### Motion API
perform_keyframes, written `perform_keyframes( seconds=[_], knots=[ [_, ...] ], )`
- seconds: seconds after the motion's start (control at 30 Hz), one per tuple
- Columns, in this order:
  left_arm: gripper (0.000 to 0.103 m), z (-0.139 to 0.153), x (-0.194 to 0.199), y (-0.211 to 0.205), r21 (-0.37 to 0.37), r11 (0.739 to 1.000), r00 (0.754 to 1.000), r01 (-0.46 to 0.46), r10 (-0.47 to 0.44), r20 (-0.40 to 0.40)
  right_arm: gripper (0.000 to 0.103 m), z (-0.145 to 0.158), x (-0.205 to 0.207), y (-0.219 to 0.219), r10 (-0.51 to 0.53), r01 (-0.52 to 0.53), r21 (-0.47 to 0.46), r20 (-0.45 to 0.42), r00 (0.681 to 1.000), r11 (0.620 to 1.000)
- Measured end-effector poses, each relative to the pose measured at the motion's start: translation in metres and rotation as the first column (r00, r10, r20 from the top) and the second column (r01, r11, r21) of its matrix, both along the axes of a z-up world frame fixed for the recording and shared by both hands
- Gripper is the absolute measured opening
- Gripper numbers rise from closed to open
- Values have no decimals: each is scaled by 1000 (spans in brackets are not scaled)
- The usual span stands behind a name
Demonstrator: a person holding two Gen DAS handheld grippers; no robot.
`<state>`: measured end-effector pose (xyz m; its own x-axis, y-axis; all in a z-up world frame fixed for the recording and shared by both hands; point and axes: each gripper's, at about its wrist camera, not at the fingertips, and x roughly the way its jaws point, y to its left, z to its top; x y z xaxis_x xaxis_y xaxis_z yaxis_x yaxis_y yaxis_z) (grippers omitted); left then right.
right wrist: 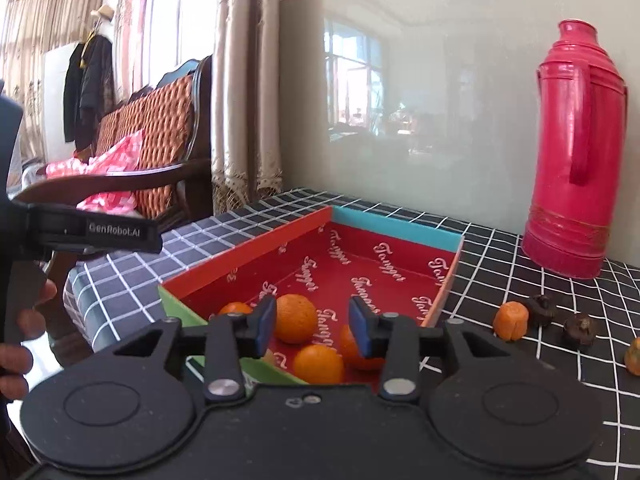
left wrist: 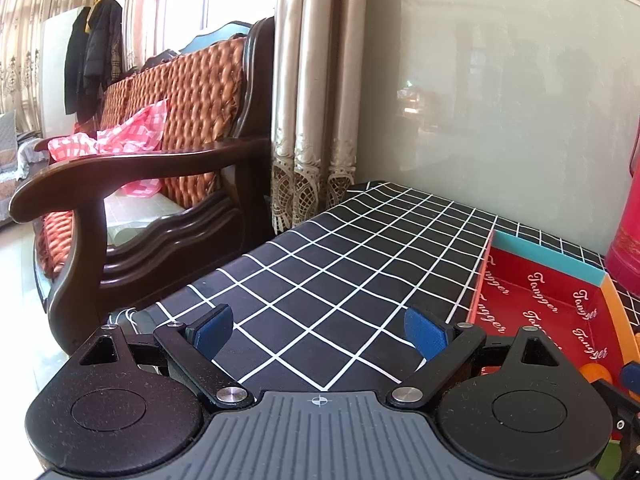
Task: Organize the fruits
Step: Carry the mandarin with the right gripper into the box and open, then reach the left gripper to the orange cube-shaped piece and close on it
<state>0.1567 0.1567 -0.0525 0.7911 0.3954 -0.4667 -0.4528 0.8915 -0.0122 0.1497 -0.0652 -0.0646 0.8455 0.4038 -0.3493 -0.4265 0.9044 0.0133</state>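
Now: oranges in the box, more waiting.
Right tool (right wrist: 312,326) gapes empty above boxed oranges (right wrist: 295,319); left tool (left wrist: 318,330) open over desk (left wrist: 320,264). Loose fruit (right wrist: 511,320) could roll if nudged.

You've got 1 red box (right wrist: 248,258) on the counter (right wrist: 500,364), w/ 4 oranges inside: 1 big one (right wrist: 295,318), 1 in front (right wrist: 318,364), 1 partly hidden behind the right finger (right wrist: 352,354), 1 at the left (right wrist: 235,308). Outside the box: 2 orange fruits, 1 peeled-looking (right wrist: 511,320) and 1 cut off at the frame edge (right wrist: 633,356), plus 2 dark brown fruits (right wrist: 541,310) (right wrist: 580,330). 1 red thermos (right wrist: 576,152). 2 grippers: left (left wrist: 319,334), right (right wrist: 312,330).
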Motion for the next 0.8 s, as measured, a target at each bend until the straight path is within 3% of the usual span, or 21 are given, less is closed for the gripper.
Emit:
perform_keyframes(
  seconds=[0.07,0.3,0.5,0.6,0.67,0.73,0.8],
  knots=[
    [92,1,1,-4,9,1000,1000,7,-7,4,70,4,-3,-7,-50,49,15,37,998,999],
    [92,6,8,-41,43,994,995,97,-98,23,75,9,-6,-43,-239,237,37,95,966,971],
    [92,10,14,-85,64,977,978,204,-207,32,80,4,-3,-85,-429,425,61,75,900,903],
    [92,12,15,-106,62,964,965,257,-260,41,88,2,-8,-110,-543,539,67,69,837,840],
    [92,12,16,-123,66,952,953,297,-301,47,91,-1,-10,-125,-624,621,59,65,779,781],
    [92,13,17,-139,70,938,938,340,-344,48,94,-3,-13,-141,-715,714,38,64,697,699],
    [92,14,20,-157,82,918,919,387,-392,45,97,-7,-17,-157,-801,802,23,59,595,597]
  ],
)
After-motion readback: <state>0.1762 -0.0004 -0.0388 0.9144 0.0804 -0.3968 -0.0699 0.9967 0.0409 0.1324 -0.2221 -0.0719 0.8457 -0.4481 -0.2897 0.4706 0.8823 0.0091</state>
